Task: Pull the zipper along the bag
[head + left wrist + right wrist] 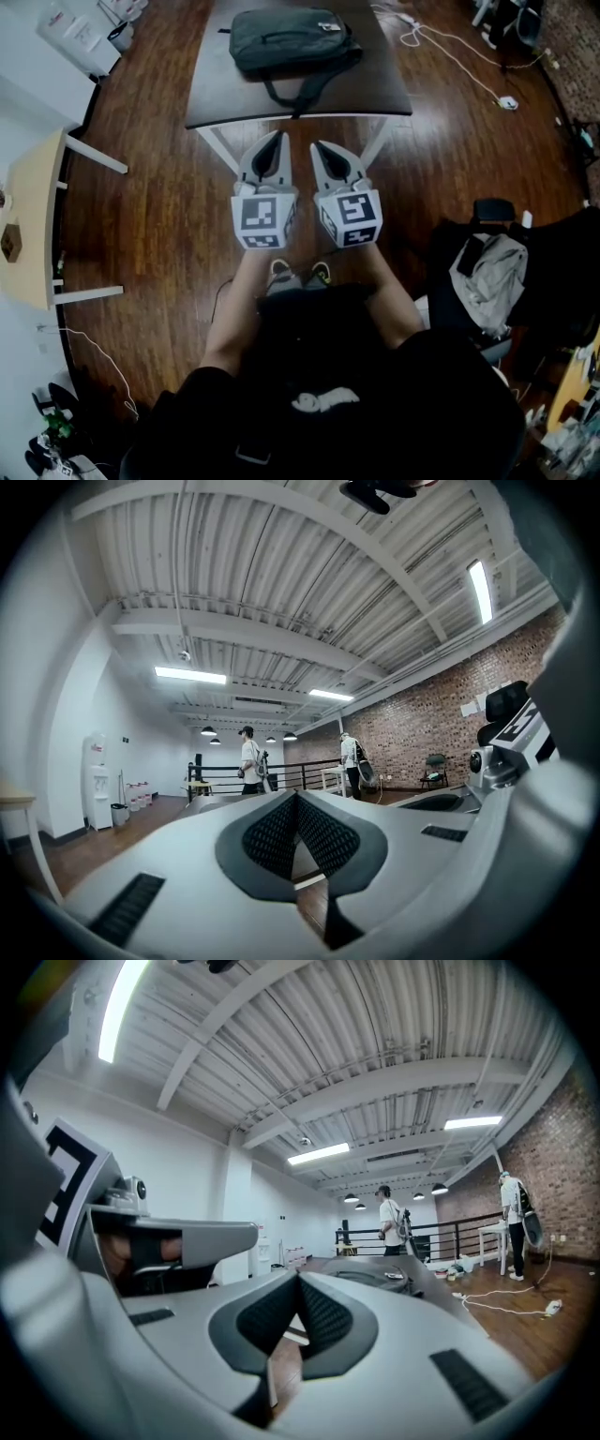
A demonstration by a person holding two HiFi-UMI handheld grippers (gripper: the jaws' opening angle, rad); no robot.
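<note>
- Head view, nearest: person's forearms reach forward, one gripper per hand, marker cubes up; shoes (pixel 300 274) on the wood floor (pixel 159 216) below.
- Left gripper (pixel 278 135) and right gripper (pixel 316 143) are side by side, level, aimed at the table (pixel 389 98), tips just short of its near edge. Looks like an approach pose, no contact yet.
- Left gripper view: jaws pressed together at the tips, nothing between them, touching nothing.
- Right gripper view: same, pads meeting, empty.
- Bag (pixel 291 42) lies flat on the table's far half, well apart from both grippers, strap (pixel 302 94) trailing to the near edge. Probably laid flat so the zipper runs straight.
- Zipper pull too small to find; task not started.
- Next likely needs jaws spread: one pins the bag, one pinches the pull.
</note>
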